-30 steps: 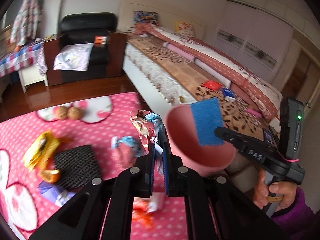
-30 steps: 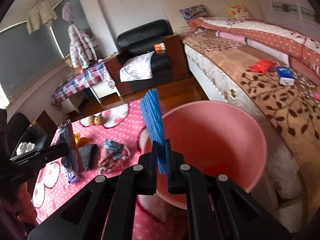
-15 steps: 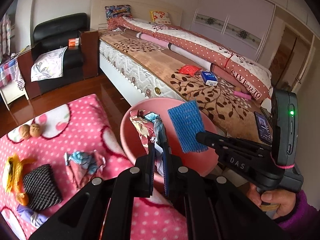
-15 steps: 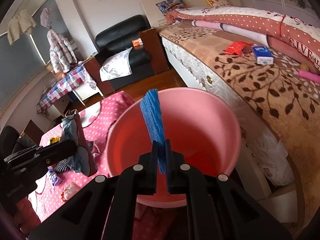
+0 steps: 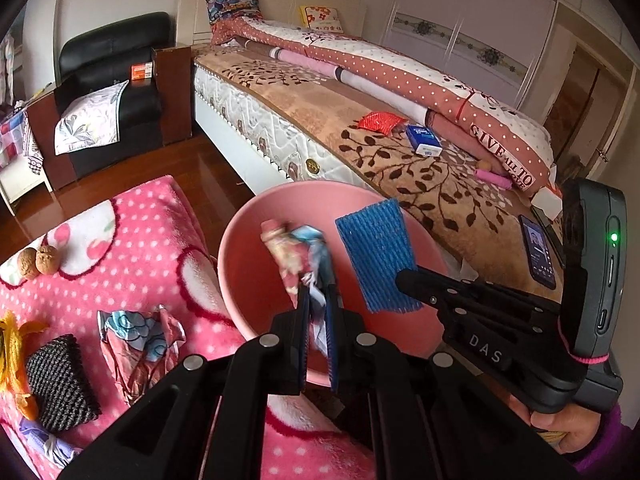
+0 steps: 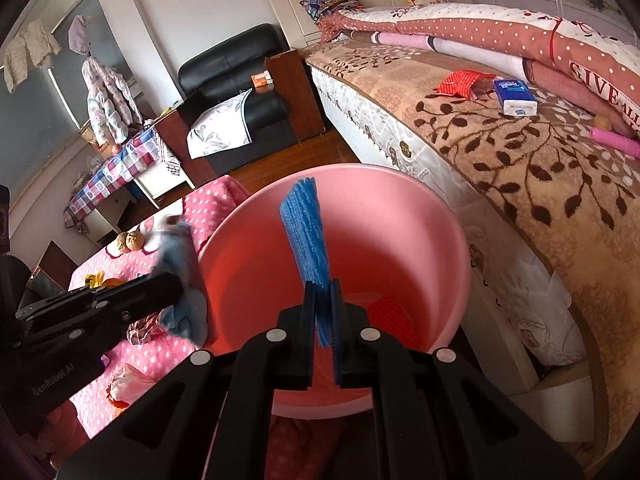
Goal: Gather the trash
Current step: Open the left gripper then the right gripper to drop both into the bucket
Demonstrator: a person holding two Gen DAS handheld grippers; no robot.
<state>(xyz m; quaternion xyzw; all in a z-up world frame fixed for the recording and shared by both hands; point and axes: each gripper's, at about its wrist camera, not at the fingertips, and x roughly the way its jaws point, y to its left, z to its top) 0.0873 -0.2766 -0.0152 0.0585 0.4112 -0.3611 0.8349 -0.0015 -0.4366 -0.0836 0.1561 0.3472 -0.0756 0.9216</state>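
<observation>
My left gripper (image 5: 316, 300) is shut on a crumpled printed wrapper (image 5: 296, 252) and holds it over the pink bucket (image 5: 248, 264). My right gripper (image 6: 323, 300) is shut on a blue ribbed pad (image 6: 306, 232) and holds it upright over the same bucket (image 6: 440, 264). A red scrap (image 6: 390, 312) lies in the bucket's bottom. In the left wrist view the right gripper (image 5: 404, 280) holds the blue pad (image 5: 376, 252) beside the wrapper. In the right wrist view the left gripper (image 6: 176, 284) holds the blurred wrapper (image 6: 180, 264) at the bucket's left rim.
A pink dotted blanket (image 5: 132, 240) holds another crumpled wrapper (image 5: 136, 340), a dark knitted pad (image 5: 60, 380), a yellow peel (image 5: 8, 344) and two walnuts (image 5: 38, 260). A bed (image 5: 360, 120) with a red pack (image 5: 380, 120), a tissue pack (image 5: 424, 140) and a phone (image 5: 538, 250) stands right.
Both grippers have moved further over the pink bucket with their loads. The wrapper in the left gripper now hangs inside the bucket's rim and looks blurred.
</observation>
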